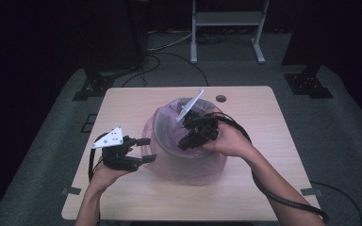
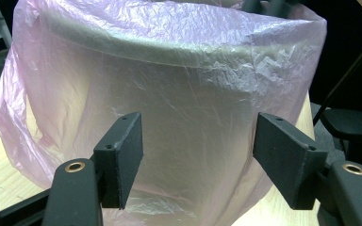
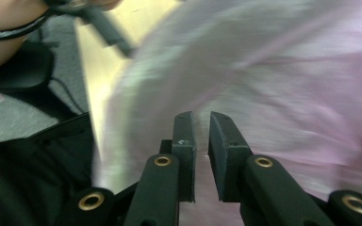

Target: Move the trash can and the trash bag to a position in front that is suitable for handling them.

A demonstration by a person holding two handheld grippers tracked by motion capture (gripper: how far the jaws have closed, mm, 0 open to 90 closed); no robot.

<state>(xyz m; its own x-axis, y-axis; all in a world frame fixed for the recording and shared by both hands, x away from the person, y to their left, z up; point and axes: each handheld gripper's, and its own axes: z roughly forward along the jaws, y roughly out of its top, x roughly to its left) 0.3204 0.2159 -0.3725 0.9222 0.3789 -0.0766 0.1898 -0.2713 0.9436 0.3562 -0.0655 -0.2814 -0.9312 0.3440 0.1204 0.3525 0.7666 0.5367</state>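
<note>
A round bin lined with a thin pink plastic bag (image 1: 169,162) stands in the middle of the wooden table (image 1: 122,103). My left gripper (image 1: 146,149) sits level at the bin's left side, open, its jaws wide and aimed at the bag wall (image 2: 184,84) without touching it. In its own view the left gripper (image 2: 198,155) has nothing between the pads. My right gripper (image 1: 184,143) reaches over the bin's right rim and points down into the opening. Its jaws (image 3: 201,120) stand almost together with a narrow gap, nothing seen between them, and blurred pink bag (image 3: 287,84) lies behind.
A small dark round hole (image 1: 221,98) lies in the table behind the bin. A white frame stand (image 1: 226,19) and black stand feet (image 1: 94,84) sit on the grey floor beyond the table. The right gripper's cable (image 1: 264,188) trails off the front right corner.
</note>
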